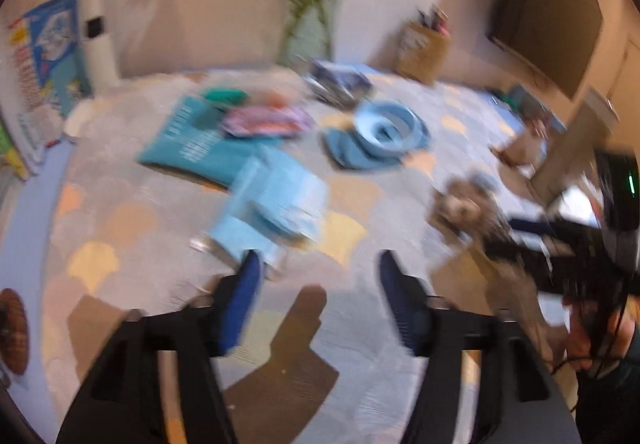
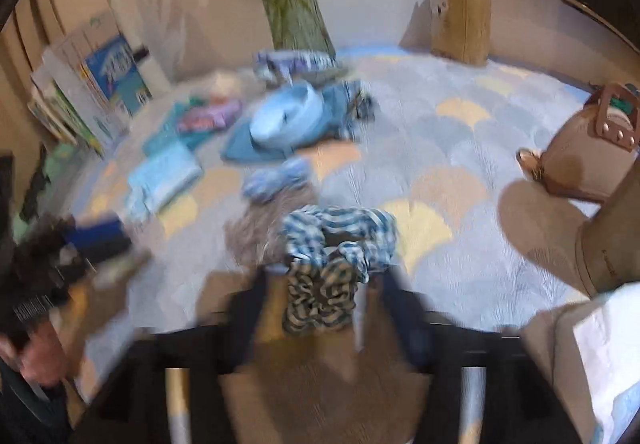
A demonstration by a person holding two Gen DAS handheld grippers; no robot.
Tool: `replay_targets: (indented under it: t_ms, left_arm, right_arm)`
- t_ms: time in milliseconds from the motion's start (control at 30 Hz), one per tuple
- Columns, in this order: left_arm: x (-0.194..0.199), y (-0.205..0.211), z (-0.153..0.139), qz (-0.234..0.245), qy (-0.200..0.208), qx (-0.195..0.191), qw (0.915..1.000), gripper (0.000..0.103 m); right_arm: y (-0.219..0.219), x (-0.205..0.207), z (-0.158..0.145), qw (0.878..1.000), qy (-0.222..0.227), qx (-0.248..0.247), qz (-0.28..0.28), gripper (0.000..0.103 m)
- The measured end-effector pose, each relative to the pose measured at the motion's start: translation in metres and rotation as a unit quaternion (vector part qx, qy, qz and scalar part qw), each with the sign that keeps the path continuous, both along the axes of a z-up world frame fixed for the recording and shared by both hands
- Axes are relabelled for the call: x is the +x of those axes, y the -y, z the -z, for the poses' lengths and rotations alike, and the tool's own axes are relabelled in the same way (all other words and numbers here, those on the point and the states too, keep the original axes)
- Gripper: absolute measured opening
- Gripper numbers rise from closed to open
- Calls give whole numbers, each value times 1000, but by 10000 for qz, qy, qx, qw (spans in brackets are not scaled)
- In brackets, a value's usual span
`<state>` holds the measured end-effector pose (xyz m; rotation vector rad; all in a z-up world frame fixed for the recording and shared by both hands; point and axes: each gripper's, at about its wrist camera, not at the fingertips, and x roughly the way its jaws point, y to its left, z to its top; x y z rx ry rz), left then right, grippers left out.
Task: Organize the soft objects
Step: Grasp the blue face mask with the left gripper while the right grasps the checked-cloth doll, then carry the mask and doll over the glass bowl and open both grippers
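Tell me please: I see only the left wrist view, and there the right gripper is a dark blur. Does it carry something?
Observer: A blue-and-white striped scrunchie sits between the fingers of the right gripper.
Operator: Is it clamped firmly?
Observer: I cannot tell; blur hides where the fingers meet the fabric.
Operator: What stands to its right?
Observer: A beige bag with a strap handle, on the rug.
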<state>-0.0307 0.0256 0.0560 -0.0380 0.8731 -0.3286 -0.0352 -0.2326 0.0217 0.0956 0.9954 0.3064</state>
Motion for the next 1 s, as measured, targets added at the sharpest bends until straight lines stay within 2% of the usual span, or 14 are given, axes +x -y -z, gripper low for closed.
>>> replay_targets:
  t_ms: [100, 167, 233, 333, 367, 400, 467, 533, 567, 667, 700, 733, 833, 1000]
  left_arm:
    - [15, -12, -12, -33, 150, -108, 9998, 79]
    - [31, -7, -8, 79, 157, 73, 9998, 84]
    - [48, 2, 7, 45, 12, 406, 9992, 83]
    - [73, 6, 38, -65, -472, 341, 9983, 79]
    - [75, 6, 42, -146, -451, 322, 9984, 76]
    - [72, 8, 40, -133, -338, 383, 9986, 71]
    - [68, 14, 39, 37, -230, 458, 9987, 45]
    - [65, 20, 42, -47, -99, 760, 9970, 34]
    - [61, 25, 41, 60, -19, 811, 9967, 22]
    - [53, 33, 41, 178, 175, 1009, 9946, 16]
    - [50, 35, 40, 220, 242, 1049, 9939, 15]
    - [48, 36, 39, 280, 319, 1056, 9935, 15]
    - [41, 36, 31, 350, 464, 1019, 9931, 13]
    - [20, 28, 11, 368, 453, 158, 9982, 13]
  right_arm:
    - [0, -8, -5, 9998, 128, -83, -99, 66]
    - [3, -10, -15, 9994, 341, -106, -36, 68]
    - [8, -6, -24, 9986, 524, -85, 65, 87]
    - [9, 7, -24, 9985, 533, -32, 74, 92]
    - [8, 13, -19, 9990, 439, 5, 25, 92]
    - [5, 20, -13, 9995, 294, 52, -27, 92]
    - [0, 29, 0, 9999, 66, 103, -56, 92]
    - [-4, 32, 8, 9999, 64, 128, -32, 92]
    - [-7, 33, 10, 10000, 56, 81, -8, 92]
    - [-13, 30, 9, 9996, 179, -202, 84, 62]
    - [-14, 27, 9, 9994, 239, -252, 96, 43]
    - [-14, 25, 8, 9992, 264, -269, 93, 35]
    - [-8, 19, 3, 9987, 403, -175, 262, 33]
    - [13, 1, -15, 9970, 500, 380, 443, 33]
